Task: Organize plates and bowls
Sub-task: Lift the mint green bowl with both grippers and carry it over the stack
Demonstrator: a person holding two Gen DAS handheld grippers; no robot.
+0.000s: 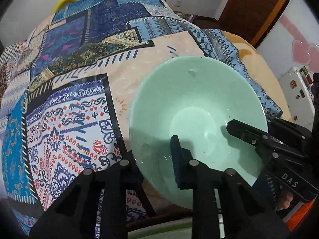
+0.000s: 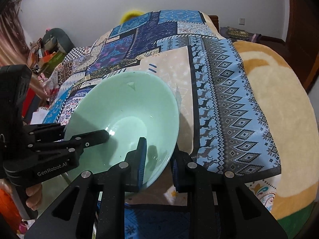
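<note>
A pale green bowl [image 1: 199, 109] is tilted over the patterned cloth [image 1: 79, 99], held at its rim from two sides. My left gripper [image 1: 157, 159] clamps the near-left rim, one finger [image 1: 177, 155] inside the bowl, the other outside. My right gripper enters the left wrist view from the right, one fingertip [image 1: 239, 129] inside the bowl. In the right wrist view the bowl [image 2: 127, 115] sits low left; my right gripper [image 2: 159, 159] clamps its near-right rim, one finger [image 2: 141, 155] inside. The left gripper [image 2: 83, 145] reaches in from the left.
The patterned cloth [image 2: 219, 99] covers a bed-like surface, with a cream and orange blanket [image 2: 279, 109] to the right. A yellow object [image 2: 131, 14] lies at the far end. Clutter [image 2: 49, 55] stands by the left wall; a white appliance [image 1: 295, 91] is at right.
</note>
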